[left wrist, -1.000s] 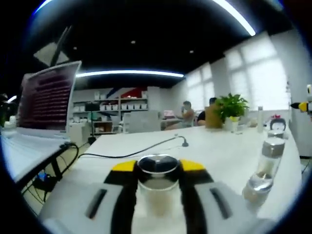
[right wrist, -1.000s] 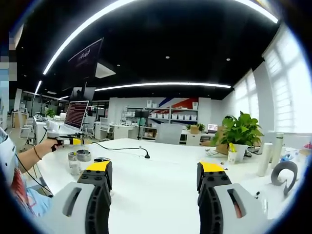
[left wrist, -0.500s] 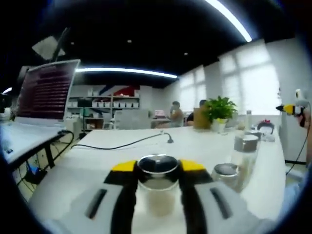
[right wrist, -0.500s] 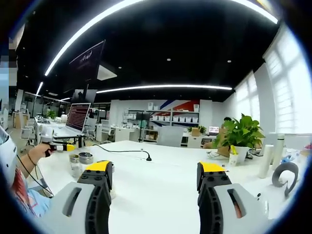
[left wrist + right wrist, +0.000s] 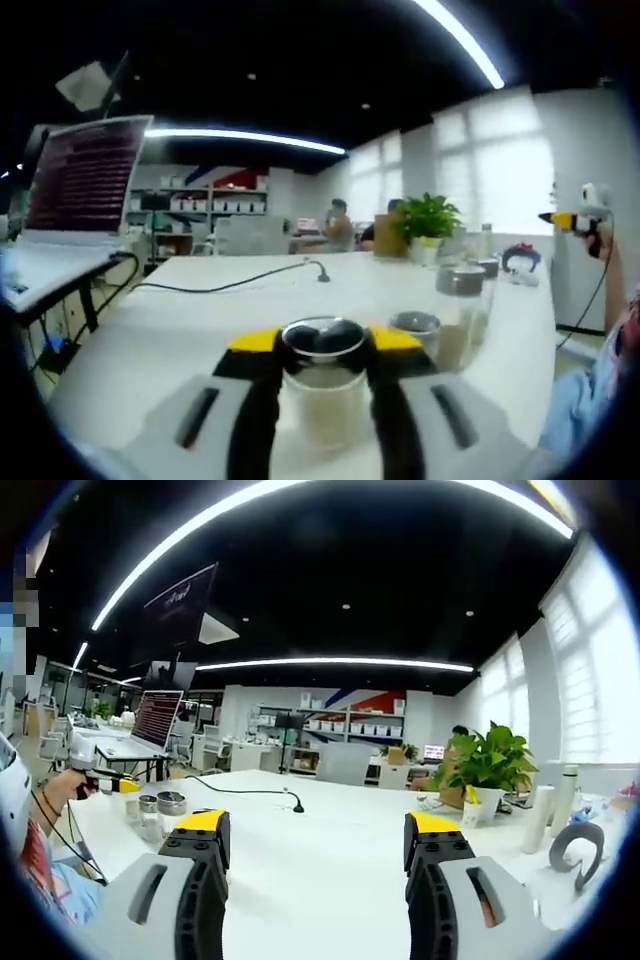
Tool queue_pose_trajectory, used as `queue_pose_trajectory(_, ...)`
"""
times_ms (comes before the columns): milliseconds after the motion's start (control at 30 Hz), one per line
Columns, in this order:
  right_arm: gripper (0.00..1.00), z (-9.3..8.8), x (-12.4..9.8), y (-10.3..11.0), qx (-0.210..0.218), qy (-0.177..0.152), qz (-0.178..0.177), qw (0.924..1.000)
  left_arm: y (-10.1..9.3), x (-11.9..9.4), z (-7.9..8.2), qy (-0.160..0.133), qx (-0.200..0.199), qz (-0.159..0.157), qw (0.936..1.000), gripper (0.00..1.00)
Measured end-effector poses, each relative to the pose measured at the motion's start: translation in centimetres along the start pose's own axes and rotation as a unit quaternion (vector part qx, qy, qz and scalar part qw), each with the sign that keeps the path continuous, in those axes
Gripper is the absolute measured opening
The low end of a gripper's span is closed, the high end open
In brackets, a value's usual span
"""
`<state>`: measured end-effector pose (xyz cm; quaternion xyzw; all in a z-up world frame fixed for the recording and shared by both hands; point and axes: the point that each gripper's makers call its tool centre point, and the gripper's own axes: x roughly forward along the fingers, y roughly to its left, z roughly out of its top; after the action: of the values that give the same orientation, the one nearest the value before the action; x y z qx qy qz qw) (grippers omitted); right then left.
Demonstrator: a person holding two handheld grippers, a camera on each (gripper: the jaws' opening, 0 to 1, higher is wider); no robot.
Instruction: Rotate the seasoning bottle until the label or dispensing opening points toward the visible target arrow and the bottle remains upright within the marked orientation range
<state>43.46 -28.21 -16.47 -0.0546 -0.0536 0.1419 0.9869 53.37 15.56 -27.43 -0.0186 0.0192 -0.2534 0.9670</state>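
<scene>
Swung since a second ago: the left gripper view has panned, so the laptop (image 5: 85,185) sits further left and the two spare bottles slid from the far right in toward the middle; the held bottle kept its place between the jaws, so that is camera motion with the hand, likely the twist under way. Going left to right in the left gripper view: laptop on its stand, black cable (image 5: 235,283) across the white bench (image 5: 180,310), then the left claw (image 5: 322,345) pinching the bottle (image 5: 322,375) at its clear body just under the dark cap, yellow tips on both sides. It stands upright, pale powder in the lower part. Just right of it a short bottle (image 5: 414,325), then a taller one (image 5: 460,300), both near the right jaw. Plant (image 5: 425,215) behind, and the right claw seen small at far right (image 5: 570,220). In the right gripper view the right claw (image 5: 315,845) is spread with nothing between the jaws, hovering over bare bench; the person's hand (image 5: 60,780) and bottles sit at far left. No arrow or label visible, can't tell the heading. To do it well, my guess: turn about the bottle's own axis, keep the base flat, grip firm without squeezing it up, small increments, and watch the right jaw doesn't sweep into the short bottle.
</scene>
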Motion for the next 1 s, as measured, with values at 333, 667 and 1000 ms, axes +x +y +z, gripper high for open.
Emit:
queue_pose_trajectory(333,0.73,-0.2,0.0,-0.1,0.006,0.001,0.001,1.0,-0.9,0.0,-0.9,0.019,0.011,-0.023,0.9995,0.34)
queue_pose_trajectory(667,0.73,-0.3,-0.1,-0.2,0.006,0.002,0.002,1.0,-0.9,0.4,-1.7,0.026,0.019,-0.027,0.9991,0.34)
queue_pose_trajectory(1000,0.73,-0.3,-0.1,-0.3,0.009,-0.001,-0.001,1.0,-1.1,0.4,-1.7,0.022,0.023,-0.057,0.9979,0.34)
